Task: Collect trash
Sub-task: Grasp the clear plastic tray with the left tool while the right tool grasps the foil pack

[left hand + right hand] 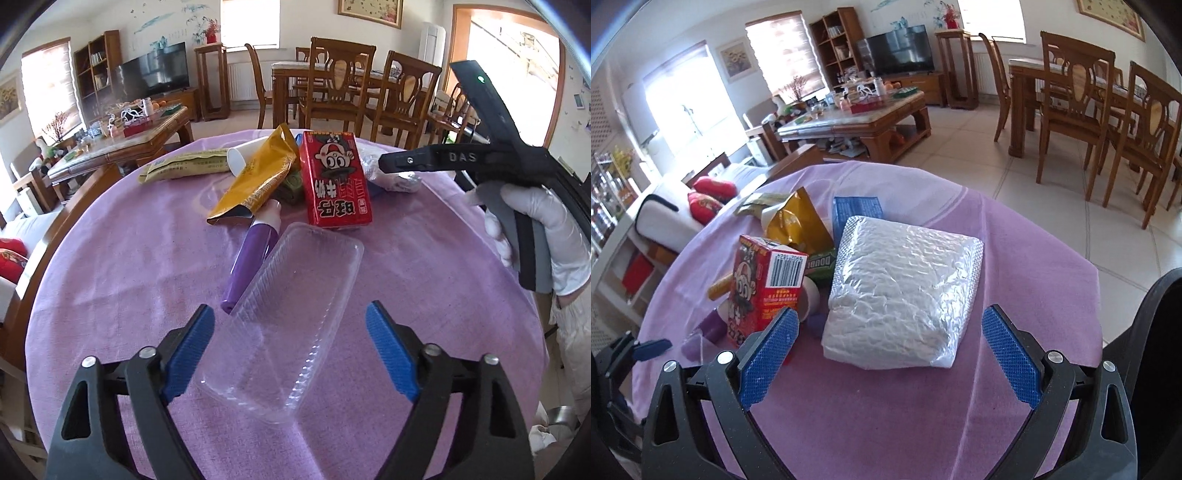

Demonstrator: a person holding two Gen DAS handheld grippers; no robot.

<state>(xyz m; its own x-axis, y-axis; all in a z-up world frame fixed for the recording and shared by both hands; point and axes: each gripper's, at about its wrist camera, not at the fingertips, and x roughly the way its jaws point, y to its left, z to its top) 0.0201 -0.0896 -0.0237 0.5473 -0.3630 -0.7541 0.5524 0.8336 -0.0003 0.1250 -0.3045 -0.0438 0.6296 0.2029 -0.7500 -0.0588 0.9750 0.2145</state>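
left gripper [290,345] released, jaws wide, hovering over the near end of a clear plastic tray [282,325] lying on the purple tablecloth [122,266]. purple tube [255,254] just left of the tray, touching it. gold pouch [255,181] and red carton [334,181] piled behind, carton on its back. right gripper [890,356] also released, jaws spread, nothing held, in front of a crinkled silver-white packet [901,291] on the cloth. blue box [857,212] behind the packet.
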